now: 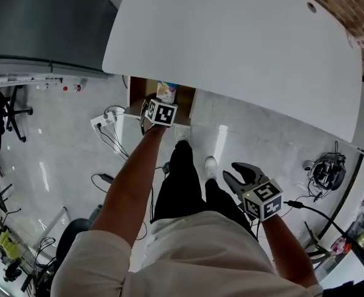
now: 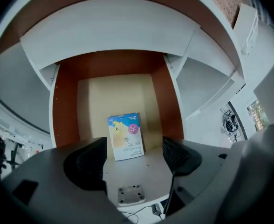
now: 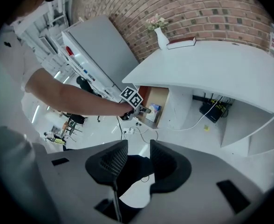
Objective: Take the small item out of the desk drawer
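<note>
A small blue and yellow box (image 2: 126, 136) sits in the open desk drawer (image 2: 62, 106), near its front edge, under the white desk (image 1: 244, 48). My left gripper (image 2: 134, 155) is open just short of the box, pointing at it, and its pads (image 2: 176, 153) do not touch it. In the head view the left gripper (image 1: 159, 104) is stretched out to the drawer, where the box (image 1: 166, 91) shows. My right gripper (image 1: 236, 173) hangs beside the person's right leg, open, nothing between its jaws. The right gripper view shows that gripper (image 3: 133, 160) and, far off, the box (image 3: 154, 112).
A power strip with cables (image 1: 104, 122) lies on the floor left of the drawer. A grey cabinet (image 1: 39, 23) stands at the left and an office chair (image 1: 2, 113) beyond it. More cables (image 1: 327, 169) lie at the right. A white vase (image 3: 161, 37) stands on the desk.
</note>
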Demonstrator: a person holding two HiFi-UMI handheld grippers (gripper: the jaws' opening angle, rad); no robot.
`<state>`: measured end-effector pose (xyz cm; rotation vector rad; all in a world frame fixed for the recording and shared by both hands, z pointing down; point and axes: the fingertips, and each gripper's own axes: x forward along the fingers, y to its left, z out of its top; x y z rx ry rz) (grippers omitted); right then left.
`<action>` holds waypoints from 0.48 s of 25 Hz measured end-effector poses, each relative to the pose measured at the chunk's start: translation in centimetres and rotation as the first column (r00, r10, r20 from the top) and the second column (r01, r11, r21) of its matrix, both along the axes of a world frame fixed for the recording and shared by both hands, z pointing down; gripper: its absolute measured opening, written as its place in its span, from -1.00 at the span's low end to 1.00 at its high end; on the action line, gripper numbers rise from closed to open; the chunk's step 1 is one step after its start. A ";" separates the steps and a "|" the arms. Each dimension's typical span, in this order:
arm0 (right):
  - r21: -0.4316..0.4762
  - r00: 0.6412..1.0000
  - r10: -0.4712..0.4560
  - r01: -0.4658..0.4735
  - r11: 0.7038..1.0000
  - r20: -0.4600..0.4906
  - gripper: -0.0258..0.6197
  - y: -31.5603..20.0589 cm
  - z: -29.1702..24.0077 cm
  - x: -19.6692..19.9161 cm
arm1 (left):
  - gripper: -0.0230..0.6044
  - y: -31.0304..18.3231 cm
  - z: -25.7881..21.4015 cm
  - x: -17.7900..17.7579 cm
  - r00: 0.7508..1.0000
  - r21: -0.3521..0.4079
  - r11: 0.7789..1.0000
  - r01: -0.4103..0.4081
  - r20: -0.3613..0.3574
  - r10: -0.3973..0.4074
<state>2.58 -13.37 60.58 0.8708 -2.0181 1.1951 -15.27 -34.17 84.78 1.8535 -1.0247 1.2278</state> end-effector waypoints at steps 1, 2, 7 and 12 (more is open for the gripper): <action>-0.012 1.000 -0.003 0.003 1.000 -0.004 -0.41 0.2 0.3 0.0 | 0.20 -0.3 0.8 0.0 1.000 -0.004 1.000 -0.018 0.014 0.018; -0.023 1.000 -0.004 0.003 1.000 -0.008 -0.41 0.3 0.7 0.0 | 0.20 -0.6 1.5 0.0 0.999 -0.011 0.999 -0.034 0.026 0.035; -0.065 1.000 -0.001 0.000 0.998 -0.017 -0.42 0.1 1.6 0.0 | 0.22 -2.2 4.4 0.2 0.996 -0.049 0.996 -0.068 0.050 0.070; -0.077 1.000 0.004 -0.005 0.997 -0.017 -0.43 -0.8 2.8 0.0 | 0.24 -3.2 7.1 -0.1 0.997 -0.107 0.993 -0.051 0.058 0.057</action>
